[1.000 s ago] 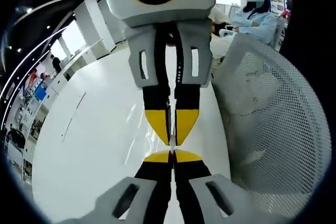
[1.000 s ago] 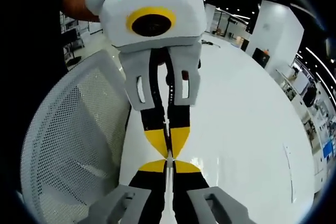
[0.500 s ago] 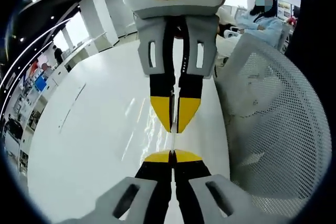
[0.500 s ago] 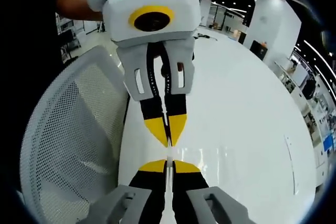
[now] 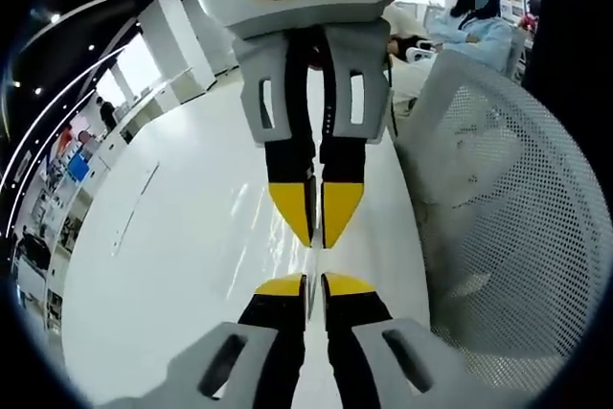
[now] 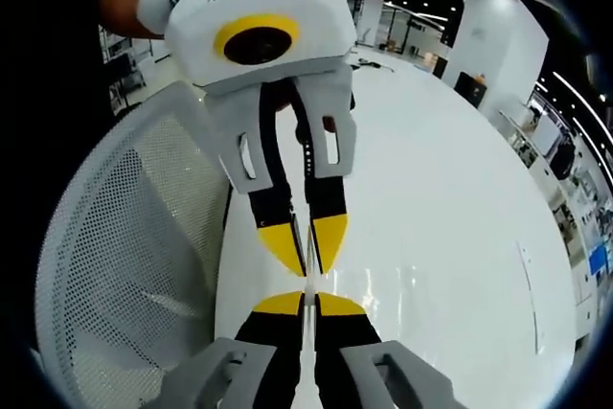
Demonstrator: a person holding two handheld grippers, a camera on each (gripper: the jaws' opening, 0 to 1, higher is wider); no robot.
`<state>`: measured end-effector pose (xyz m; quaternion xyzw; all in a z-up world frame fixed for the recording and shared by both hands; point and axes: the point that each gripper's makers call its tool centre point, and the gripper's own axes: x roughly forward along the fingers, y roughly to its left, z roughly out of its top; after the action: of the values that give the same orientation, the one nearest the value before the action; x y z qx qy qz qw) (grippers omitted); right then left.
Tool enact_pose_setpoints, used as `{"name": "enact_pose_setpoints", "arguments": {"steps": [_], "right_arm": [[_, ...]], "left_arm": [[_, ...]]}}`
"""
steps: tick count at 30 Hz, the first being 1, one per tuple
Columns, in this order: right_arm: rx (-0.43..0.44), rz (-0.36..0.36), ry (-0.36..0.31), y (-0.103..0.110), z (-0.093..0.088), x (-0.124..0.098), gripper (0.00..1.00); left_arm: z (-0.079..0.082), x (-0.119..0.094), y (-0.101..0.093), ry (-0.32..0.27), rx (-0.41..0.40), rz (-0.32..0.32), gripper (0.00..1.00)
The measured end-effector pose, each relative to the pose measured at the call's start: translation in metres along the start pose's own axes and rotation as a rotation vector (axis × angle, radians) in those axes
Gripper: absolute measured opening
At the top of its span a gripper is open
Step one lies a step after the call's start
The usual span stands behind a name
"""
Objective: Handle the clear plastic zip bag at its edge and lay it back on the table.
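Two yellow-tipped grippers are facing tip to tip above a white table [image 5: 153,265], pinching the clear plastic zip bag [image 6: 308,265], seemingly edge-on between them. Right gripper [image 6: 307,296] is clamping its edge; left gripper [image 5: 313,284] is slightly parted. The light, limp, slippery film wants edge holds.

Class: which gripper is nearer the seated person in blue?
Right. The right gripper lies between the left gripper and the person, who sits farther off, beyond the chair.

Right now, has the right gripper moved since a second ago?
Yes: the right gripper drew up-frame, away from the left gripper, while the mesh chair held.
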<state>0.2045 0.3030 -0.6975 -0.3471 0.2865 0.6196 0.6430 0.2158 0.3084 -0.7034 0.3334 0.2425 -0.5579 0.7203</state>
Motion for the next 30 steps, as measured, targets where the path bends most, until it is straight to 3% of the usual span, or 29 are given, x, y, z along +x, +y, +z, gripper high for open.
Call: {"name": "enact_pose_setpoints", "arguments": {"steps": [12,30], "right_arm": [[0.016,0.006,-0.002,0.0036,0.0007,0.0017,0.00],[0.011,0.003,0.000,0.0021,0.0009,0.0054,0.02]], "left_arm": [[-0.0023,0.0048,-0.0028,0.001,-0.020,-0.023,0.00],[-0.0006,0.0051,-0.0054,-0.009,-0.026,-0.039,0.00]]}}
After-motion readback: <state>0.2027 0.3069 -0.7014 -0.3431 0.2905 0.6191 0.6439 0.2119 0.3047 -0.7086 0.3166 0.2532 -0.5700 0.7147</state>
